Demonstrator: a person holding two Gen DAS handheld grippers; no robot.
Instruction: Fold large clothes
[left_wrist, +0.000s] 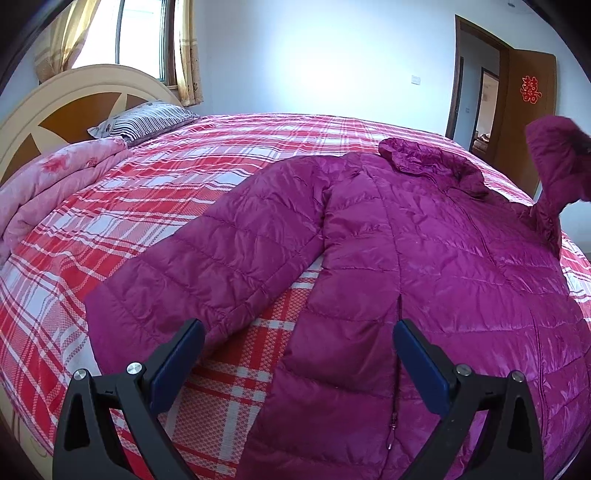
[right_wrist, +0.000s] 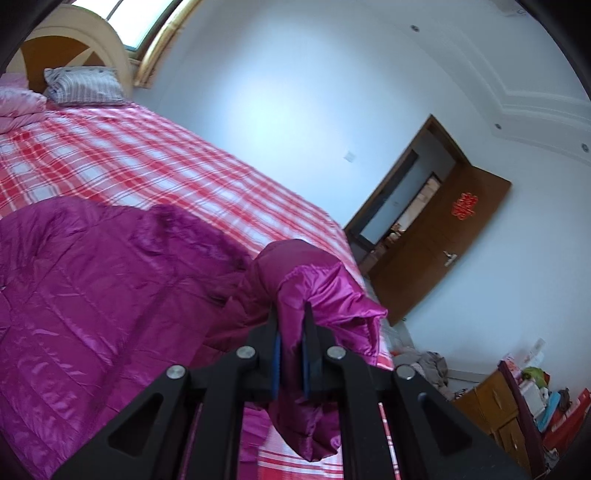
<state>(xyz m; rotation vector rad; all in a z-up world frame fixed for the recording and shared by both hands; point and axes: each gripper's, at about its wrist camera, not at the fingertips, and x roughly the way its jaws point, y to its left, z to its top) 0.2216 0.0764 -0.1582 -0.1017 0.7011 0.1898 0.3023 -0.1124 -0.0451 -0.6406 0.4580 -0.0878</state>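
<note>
A magenta quilted jacket (left_wrist: 424, 240) lies front up on the red plaid bed (left_wrist: 166, 177), its collar toward the far side and its zipper partly undone at the hem. One sleeve (left_wrist: 207, 266) stretches flat toward the left. My left gripper (left_wrist: 299, 332) hovers open over the hem, with nothing between its fingers. The other sleeve (left_wrist: 557, 166) is lifted off the bed at the right edge. In the right wrist view my right gripper (right_wrist: 291, 325) is shut on that sleeve's cuff (right_wrist: 325, 291), held above the jacket body (right_wrist: 92, 288).
A folded pink quilt (left_wrist: 48, 192) and a striped pillow (left_wrist: 147, 120) lie by the headboard (left_wrist: 55, 107) at the far left. A brown door (right_wrist: 443, 243) stands open past the bed. A wooden cabinet (right_wrist: 491, 410) with clutter sits on the floor to the right.
</note>
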